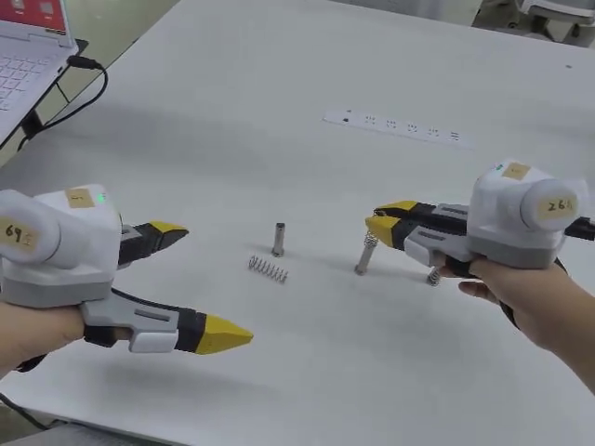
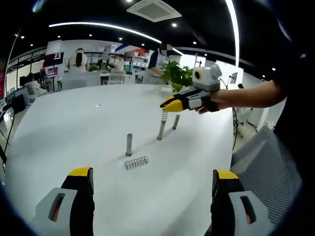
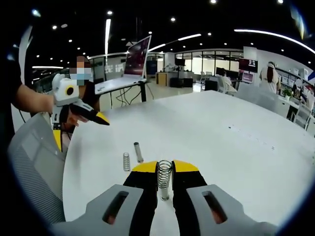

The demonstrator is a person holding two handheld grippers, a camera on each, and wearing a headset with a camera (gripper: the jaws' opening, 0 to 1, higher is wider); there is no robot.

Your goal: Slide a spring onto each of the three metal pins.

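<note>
A coiled steel spring (image 3: pixel 164 179) is clamped by the right claw (image 1: pixel 381 221); the left claw (image 1: pixel 209 281) is held wide, empty. Beside the bare metal pin (image 1: pixel 278 239), one loose spring (image 1: pixel 268 269) is left unfitted.

White table (image 1: pixel 279 74), laptop (image 1: pixel 28 46) at 10 o'clock, power strip (image 1: pixel 395 127) at 1. Open office, dark ceiling (image 2: pixel 88 10), strip lights (image 2: pixel 232 24), plant (image 2: pixel 177 74), grey mesh chair (image 2: pixel 266 162) at 4.
</note>
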